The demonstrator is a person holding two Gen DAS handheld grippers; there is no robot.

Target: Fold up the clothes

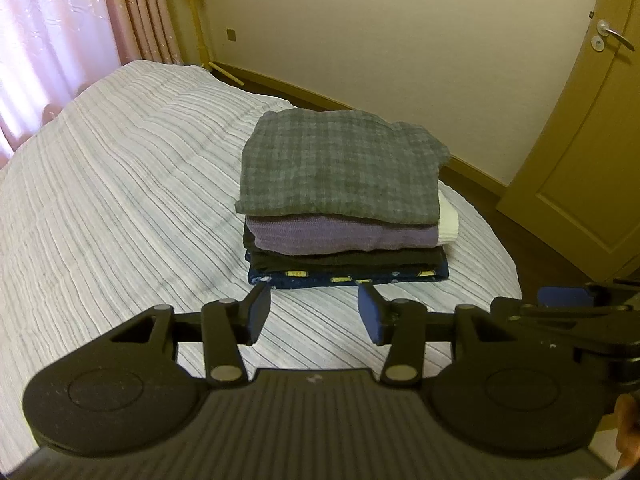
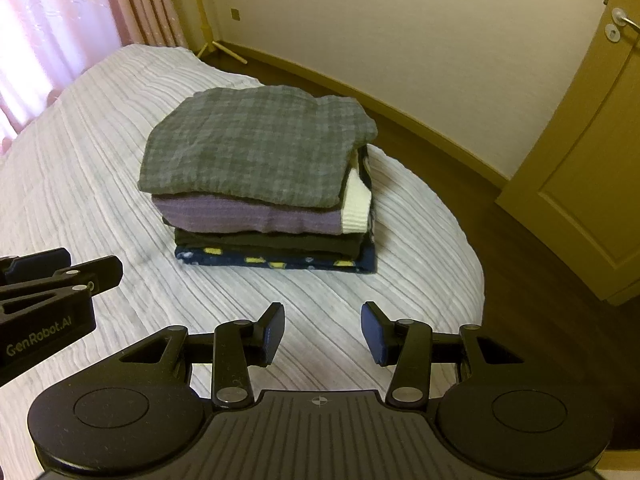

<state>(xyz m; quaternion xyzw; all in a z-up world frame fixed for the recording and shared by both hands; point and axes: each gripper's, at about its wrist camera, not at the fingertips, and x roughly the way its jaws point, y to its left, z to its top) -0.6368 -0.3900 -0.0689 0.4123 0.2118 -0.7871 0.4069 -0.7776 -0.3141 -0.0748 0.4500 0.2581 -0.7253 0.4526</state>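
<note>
A stack of folded clothes (image 1: 344, 200) sits on the bed (image 1: 120, 200) near its right edge. On top lies a grey checked garment (image 1: 340, 164), then a purple and white one (image 1: 344, 236), a black one (image 1: 348, 258) and a navy patterned one (image 1: 344, 276). My left gripper (image 1: 314, 312) is open and empty, just short of the stack. My right gripper (image 2: 322, 332) is open and empty, also short of the stack (image 2: 264, 184). The left gripper also shows at the left edge of the right wrist view (image 2: 60, 276).
The bed has a white striped cover (image 2: 80, 140). Pink curtains (image 1: 60, 32) hang at the back left. A cream wall (image 1: 400, 40), dark wood floor (image 2: 540, 280) and a yellow door (image 1: 592, 152) lie to the right of the bed.
</note>
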